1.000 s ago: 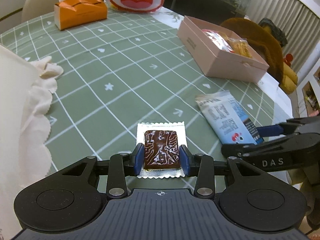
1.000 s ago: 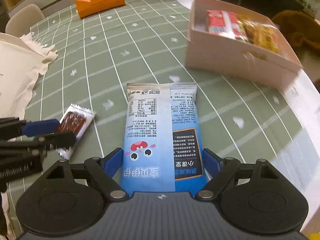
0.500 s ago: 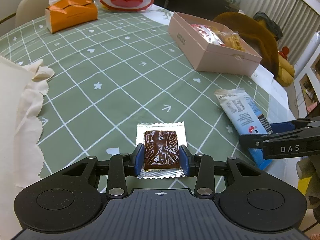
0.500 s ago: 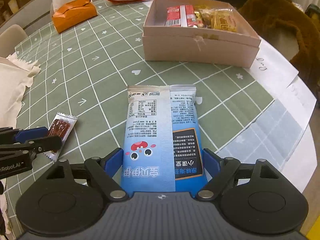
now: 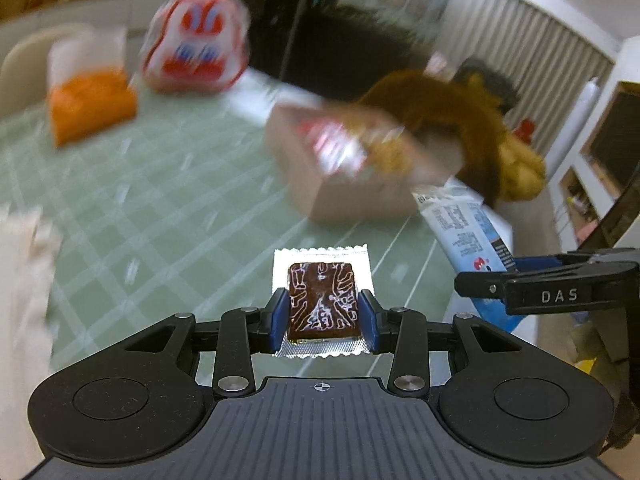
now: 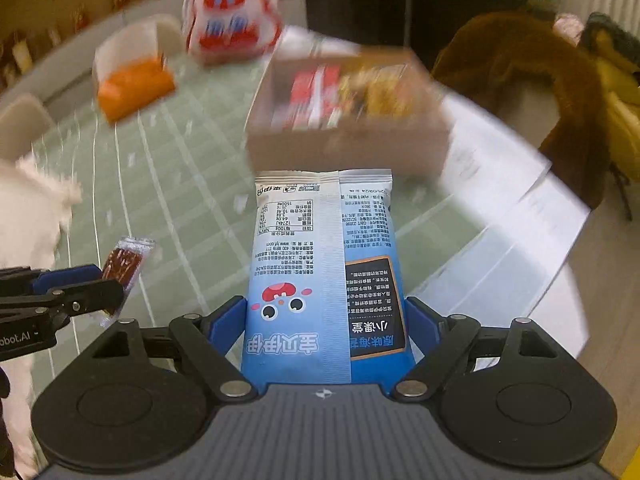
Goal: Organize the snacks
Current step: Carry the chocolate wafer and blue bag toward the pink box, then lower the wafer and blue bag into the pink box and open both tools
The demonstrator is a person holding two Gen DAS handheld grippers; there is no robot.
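"DAS" in white reads on right gripper (image 5: 516, 276) arm, seen to right of your left gripper. "obot.AI", cut off, on left gripper (image 6: 100, 280) body. Blue snack packet (image 6: 324, 276) held ahead of your right gripper: dense Chinese print, nutrition table, "100g"; remainder too small to read.

- left gripper (image 5: 322, 316) at bottom centre, blue pads (image 5: 277, 320) pressed on both sides of a small brown snack packet (image 5: 322, 300) with silver crimped edges, packet lifted off the table
- green grid tablecloth (image 5: 168, 208) below, blurred
- pink cardboard box (image 5: 344, 184) beyond the packet, right of centre, red and yellow snacks inside, blurred
- right gripper (image 5: 516, 276) at right edge, seen side-on, marked "DAS", clamped on a blue-and-white snack bag (image 5: 466, 236) that sticks out toward the box
- orange tissue box (image 5: 90, 110) far left
- red-and-white cartoon bag (image 5: 198, 46) just right of it
- cream cloth (image 5: 24, 280) at left edge
- brown plush (image 5: 460, 120) behind the box
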